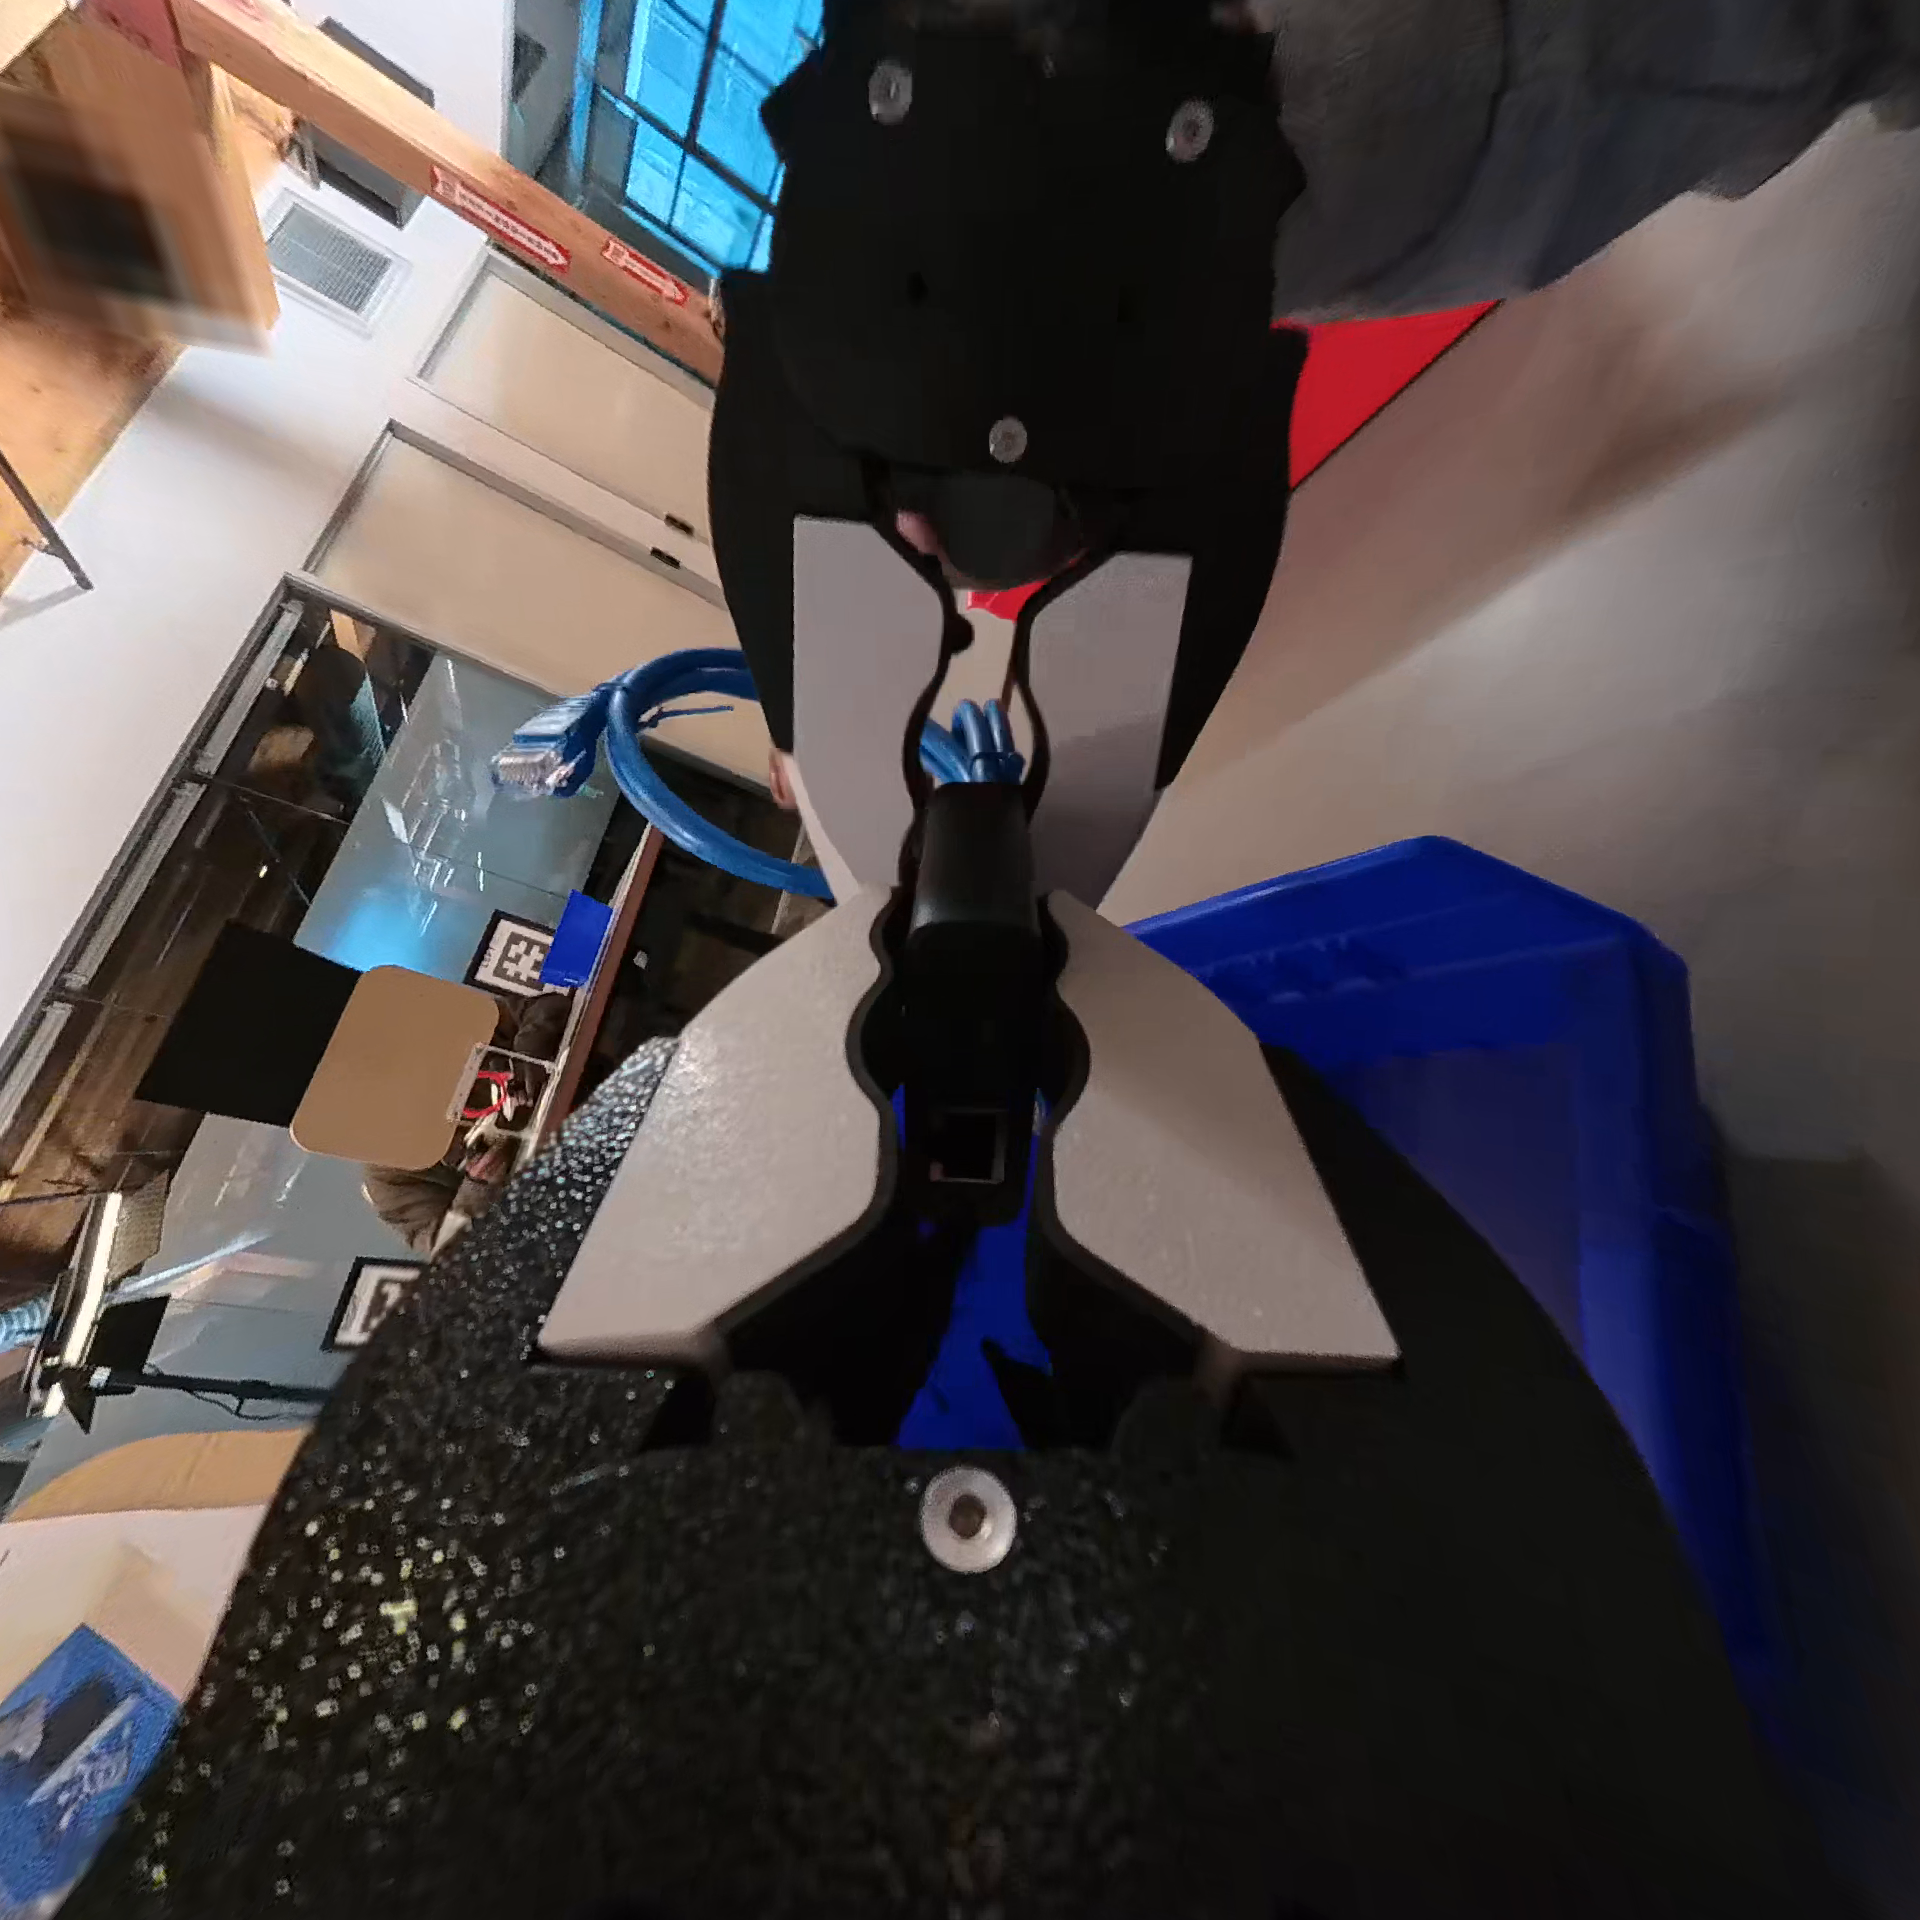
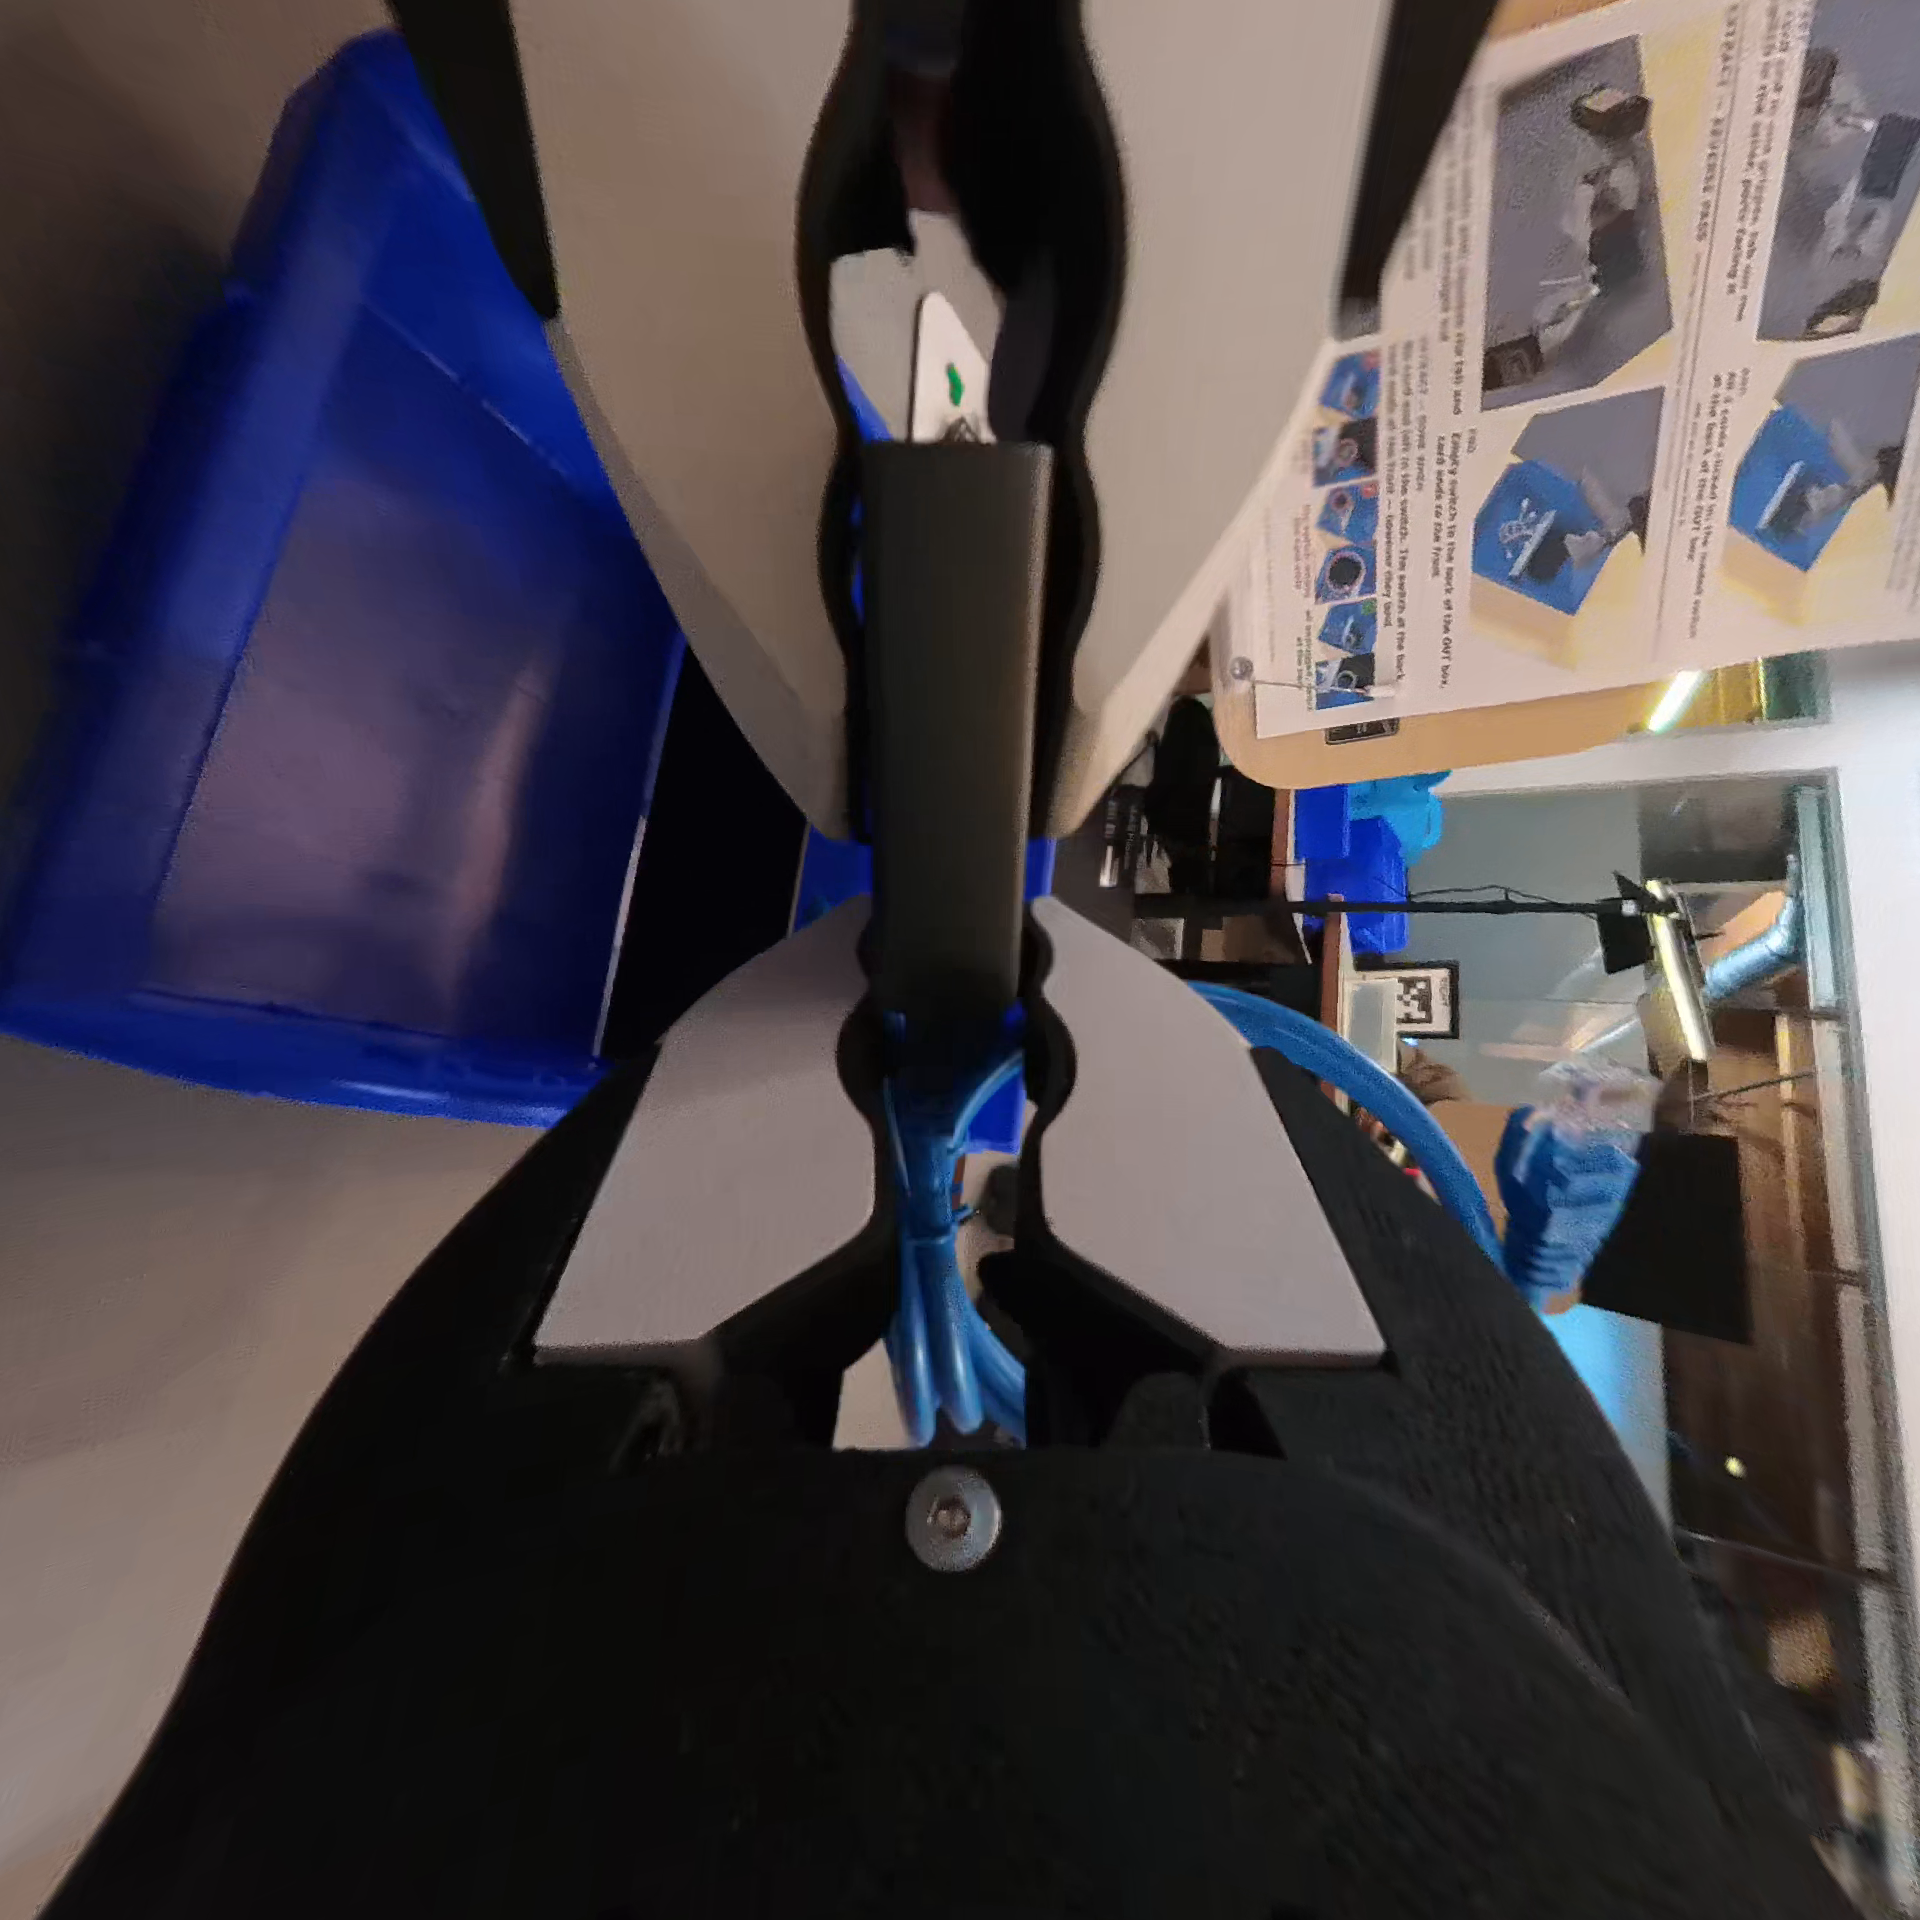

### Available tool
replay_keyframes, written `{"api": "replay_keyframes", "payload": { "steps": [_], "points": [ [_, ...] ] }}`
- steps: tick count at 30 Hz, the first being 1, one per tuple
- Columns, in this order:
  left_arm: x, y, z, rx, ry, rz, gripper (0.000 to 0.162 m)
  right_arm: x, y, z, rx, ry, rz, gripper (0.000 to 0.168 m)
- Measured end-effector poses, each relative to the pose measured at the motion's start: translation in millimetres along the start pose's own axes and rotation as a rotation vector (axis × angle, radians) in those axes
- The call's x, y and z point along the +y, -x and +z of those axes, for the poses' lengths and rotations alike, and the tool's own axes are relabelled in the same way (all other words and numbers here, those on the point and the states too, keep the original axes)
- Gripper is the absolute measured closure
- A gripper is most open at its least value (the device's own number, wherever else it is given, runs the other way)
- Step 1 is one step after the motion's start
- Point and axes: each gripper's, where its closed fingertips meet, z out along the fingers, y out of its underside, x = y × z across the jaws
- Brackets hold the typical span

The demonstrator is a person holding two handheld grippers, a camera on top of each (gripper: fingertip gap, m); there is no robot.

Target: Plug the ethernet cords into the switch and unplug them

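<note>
Both the left tool (image 1: 971, 997) and right tool (image 2: 951, 997) pinch one black device (image 1: 971, 935), so hold them aligned, blue cable (image 2: 951, 1278) slack.

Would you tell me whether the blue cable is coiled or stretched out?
Coiled: the blue cable shows bunched, tied loops between the right tool fingers.

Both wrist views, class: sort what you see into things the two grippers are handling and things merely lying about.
Handled:
- black device, clamped at one end by the left gripper, at the other by the right gripper
- blue cable, bundled in the right gripper

Lying about:
- blue bin
- instruction sheet
- pale table
</note>
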Motion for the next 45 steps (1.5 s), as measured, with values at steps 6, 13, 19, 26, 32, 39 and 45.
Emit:
{"api": "replay_keyframes", "payload": {
  "steps": [6, 13, 19, 26, 32, 39, 45],
  "points": [
    [9.6, -0.4, -3.2, -0.019, 0.025, -0.060, 0.140, 1.9, -2.4, -9.3, 0.047, -0.033, 0.029, 0.147],
    [9.0, 0.8, -6.4, -0.023, 0.009, -0.128, 0.141, -2.1, -0.3, -6.4, 0.088, -0.061, 0.046, 0.151],
    [3.2, 1.0, -7.5, -0.015, -0.028, -0.145, 0.141, -7.2, -0.7, -7.2, 0.077, -0.082, 0.095, 0.148],
    [-1.7, 0.0, -8.9, -0.034, -0.051, -0.101, 0.141, -8.2, -0.4, -11.2, 0.067, -0.094, 0.141, 0.150],
    [-8.9, 0.4, -10.6, -0.047, -0.070, -0.069, 0.141, -9.4, -1.9, -14.7, 0.096, -0.093, 0.116, 0.149],
    [-11.6, -3.7, -11.4, -0.040, -0.059, -0.048, 0.141, -10.4, 1.1, -17.8, 0.087, -0.089, 0.052, 0.155],
    [-13.1, -11.4, -13.5, 0.045, -0.051, -0.106, 0.141, -12.2, 9.7, -20.5, 0.073, -0.043, -0.234, 0.155]
  ]
}}
